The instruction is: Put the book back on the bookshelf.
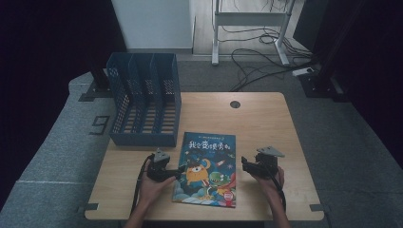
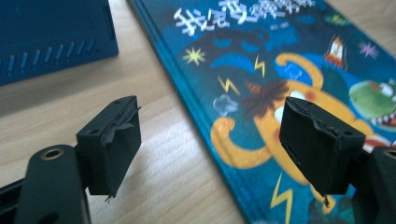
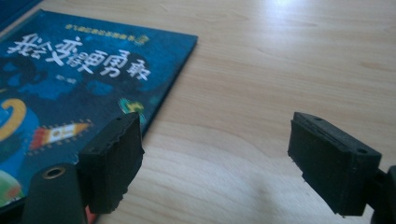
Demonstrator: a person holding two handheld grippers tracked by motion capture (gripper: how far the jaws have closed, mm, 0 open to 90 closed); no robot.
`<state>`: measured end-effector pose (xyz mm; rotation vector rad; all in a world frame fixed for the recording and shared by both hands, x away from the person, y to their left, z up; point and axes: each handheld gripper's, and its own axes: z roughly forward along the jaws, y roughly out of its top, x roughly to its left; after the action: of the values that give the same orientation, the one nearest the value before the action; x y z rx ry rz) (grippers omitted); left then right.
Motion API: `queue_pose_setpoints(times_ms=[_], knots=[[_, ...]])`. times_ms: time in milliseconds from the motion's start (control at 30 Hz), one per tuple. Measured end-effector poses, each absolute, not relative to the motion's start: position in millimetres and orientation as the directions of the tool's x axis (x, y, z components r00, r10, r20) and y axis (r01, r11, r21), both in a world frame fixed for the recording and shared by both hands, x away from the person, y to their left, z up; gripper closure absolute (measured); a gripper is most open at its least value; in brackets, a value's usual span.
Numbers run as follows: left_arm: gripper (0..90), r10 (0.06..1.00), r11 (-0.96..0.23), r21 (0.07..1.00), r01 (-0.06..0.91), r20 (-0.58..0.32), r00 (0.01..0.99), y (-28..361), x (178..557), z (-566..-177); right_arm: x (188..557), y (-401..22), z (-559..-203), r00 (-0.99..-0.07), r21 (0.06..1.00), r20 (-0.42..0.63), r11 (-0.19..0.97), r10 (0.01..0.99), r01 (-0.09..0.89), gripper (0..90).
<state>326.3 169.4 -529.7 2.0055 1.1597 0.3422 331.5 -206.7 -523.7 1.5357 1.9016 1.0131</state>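
While both sets of jaws stand spread and hold nothing, the left gripper (image 1: 178, 171) should slide under the book's (image 1: 209, 166) edge, and the right gripper (image 1: 244, 165) should help lift.

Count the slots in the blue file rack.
3 slots in the file rack: left, middle and right, side by side, all empty.

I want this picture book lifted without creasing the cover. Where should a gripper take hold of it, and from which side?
The book lies flat and face up on the table, so no jaw fits around its faces. Probably best is the long left edge, which the open left gripper already straddles: come in low from the left, slip one jaw under that edge, and close on the cover.
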Motion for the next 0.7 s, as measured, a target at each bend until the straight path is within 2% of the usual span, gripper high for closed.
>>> queue_pose_setpoints(times_ms=[300, 700], knots=[[20.6, 0.813, -0.281, 0.746, 0.604, -0.15, 0.563, 163.7, 321.9, -527.9, 329.4, -183.0, -527.2, -0.273, 0.795, 0.125, 0.068, 0.954, 0.602, 18.1], [20.9, 0.785, -0.288, 0.758, 0.585, -0.163, 0.598, 156.8, 310.8, -526.9, 320.9, -159.4, -537.2, -0.331, 0.778, 0.114, 0.122, 0.937, 0.616, 18.1]])
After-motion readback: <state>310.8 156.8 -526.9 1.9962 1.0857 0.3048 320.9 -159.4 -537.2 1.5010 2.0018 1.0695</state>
